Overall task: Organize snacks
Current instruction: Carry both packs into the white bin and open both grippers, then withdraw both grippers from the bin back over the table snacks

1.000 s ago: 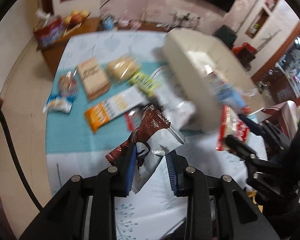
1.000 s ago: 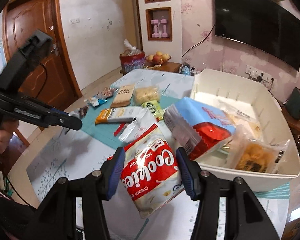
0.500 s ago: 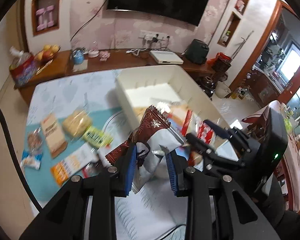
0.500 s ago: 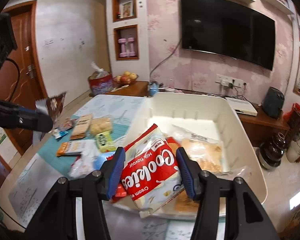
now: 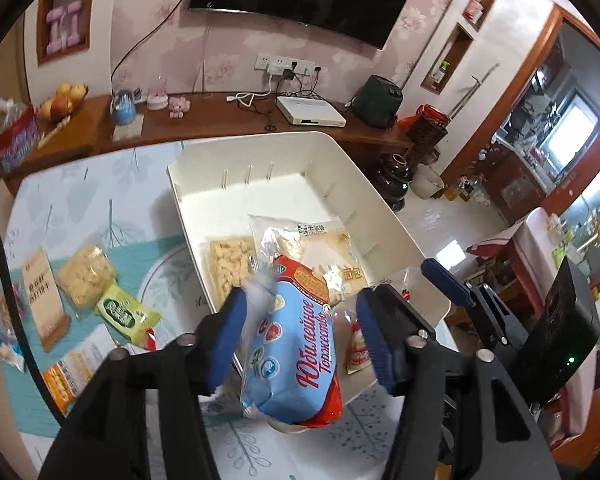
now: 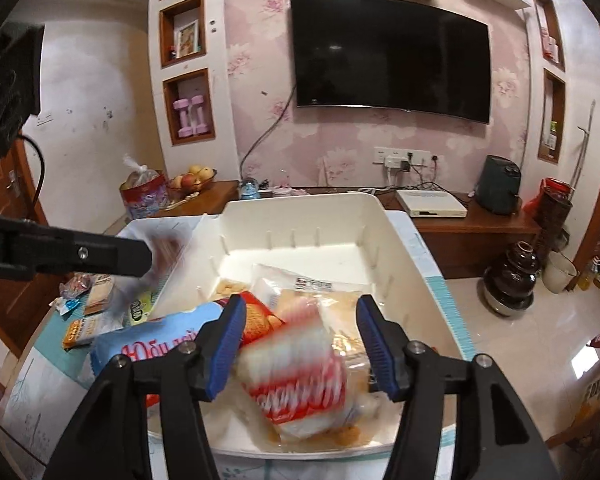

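My left gripper (image 5: 300, 336) hangs over the near corner of the white bin (image 5: 260, 140), its jaws opening. Below its gap a blue biscuit pack (image 5: 296, 344) lies across the bin's rim; the pads do not press it. In the right wrist view a blurred brown packet (image 6: 166, 250) sits just past the left gripper's tip (image 6: 144, 258). My right gripper (image 6: 302, 340) is over the bin (image 6: 300, 200), jaws opening. The red and white cookies pack (image 6: 296, 368), blurred, is loose between its fingers above the bread pack (image 6: 332, 300).
The bin also holds a puffed snack bag (image 5: 228, 264). On the teal mat left of it lie a green packet (image 5: 126, 314), a yellow bag (image 5: 86, 276), a brown box (image 5: 42, 296) and an orange packet (image 5: 66, 376). A wooden sideboard (image 5: 220, 116) runs behind the table.
Both grippers swung from the table to above the bin. Both pairs of jaws widened. The cookies pack came loose from the right one, and the brown packet left the left fingers.
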The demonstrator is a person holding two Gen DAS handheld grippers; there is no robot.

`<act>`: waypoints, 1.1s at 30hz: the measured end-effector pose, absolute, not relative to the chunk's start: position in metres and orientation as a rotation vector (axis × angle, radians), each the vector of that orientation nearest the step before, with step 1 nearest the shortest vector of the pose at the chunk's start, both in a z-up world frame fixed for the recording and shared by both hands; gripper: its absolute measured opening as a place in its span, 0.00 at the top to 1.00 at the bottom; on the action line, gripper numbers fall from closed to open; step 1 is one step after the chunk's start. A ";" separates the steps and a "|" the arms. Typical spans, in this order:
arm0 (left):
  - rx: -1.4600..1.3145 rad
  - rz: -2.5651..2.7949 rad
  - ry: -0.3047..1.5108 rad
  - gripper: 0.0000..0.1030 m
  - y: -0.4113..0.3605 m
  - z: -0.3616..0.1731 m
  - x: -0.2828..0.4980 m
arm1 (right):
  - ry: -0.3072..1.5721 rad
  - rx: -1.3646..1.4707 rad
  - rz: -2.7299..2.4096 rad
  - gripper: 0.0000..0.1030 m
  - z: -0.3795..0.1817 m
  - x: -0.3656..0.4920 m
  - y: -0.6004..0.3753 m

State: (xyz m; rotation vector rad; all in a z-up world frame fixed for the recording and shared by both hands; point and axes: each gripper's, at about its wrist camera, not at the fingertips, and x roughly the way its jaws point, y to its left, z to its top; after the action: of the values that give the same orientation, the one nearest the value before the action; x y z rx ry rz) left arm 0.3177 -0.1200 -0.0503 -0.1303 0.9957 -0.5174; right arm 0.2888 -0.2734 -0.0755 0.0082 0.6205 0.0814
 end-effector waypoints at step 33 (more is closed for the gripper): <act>-0.312 -0.031 0.901 0.19 0.093 -0.036 0.280 | 0.543 -0.182 0.346 0.21 -0.037 0.246 -0.159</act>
State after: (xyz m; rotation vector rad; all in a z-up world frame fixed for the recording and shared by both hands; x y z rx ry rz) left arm 0.2796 0.0926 -0.0356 -0.3115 0.9006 -0.0305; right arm 0.2464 -0.1594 -0.0367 -0.1817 0.5431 0.3463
